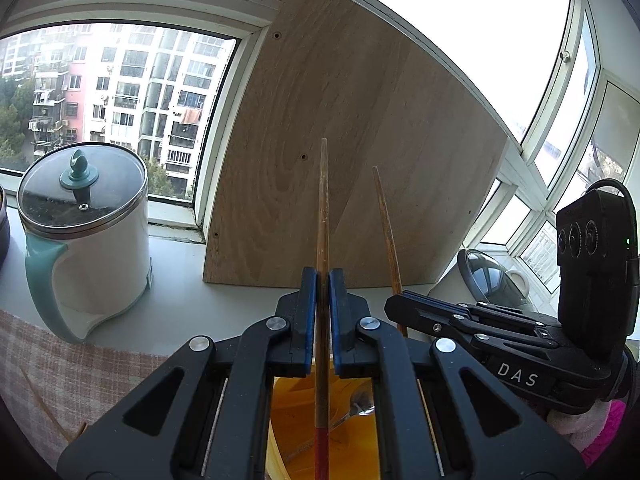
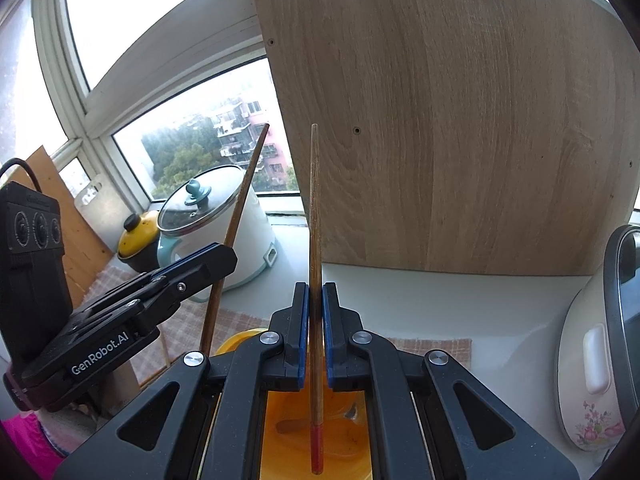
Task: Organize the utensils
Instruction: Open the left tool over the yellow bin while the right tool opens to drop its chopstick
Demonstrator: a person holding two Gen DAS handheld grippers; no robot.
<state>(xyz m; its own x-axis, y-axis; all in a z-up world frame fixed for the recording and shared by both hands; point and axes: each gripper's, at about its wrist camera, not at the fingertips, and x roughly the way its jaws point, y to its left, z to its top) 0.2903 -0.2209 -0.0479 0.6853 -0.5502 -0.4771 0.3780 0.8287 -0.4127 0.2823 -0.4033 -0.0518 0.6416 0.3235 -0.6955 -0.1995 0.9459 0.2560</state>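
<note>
My left gripper [image 1: 323, 280] is shut on a brown chopstick [image 1: 323, 208] with a red end, held upright above a yellow bowl [image 1: 304, 412]. My right gripper [image 2: 315, 294] is shut on a second red-ended chopstick [image 2: 314, 208], also upright over the yellow bowl [image 2: 288, 412]. A metal spoon [image 1: 360, 402] lies in the bowl. In the left wrist view the right gripper [image 1: 404, 300] with its chopstick [image 1: 386, 224] stands close to the right. In the right wrist view the left gripper [image 2: 216, 258] with its chopstick [image 2: 244, 196] stands close to the left.
A wooden board [image 1: 360, 140] leans against the window behind. A white and teal kettle [image 1: 84, 236] stands at the left on the sill, with a yellow-lidded pot [image 2: 138, 240] beyond it. A white rice cooker [image 2: 596, 352] stands at the right. A checked cloth [image 1: 60, 372] covers the table.
</note>
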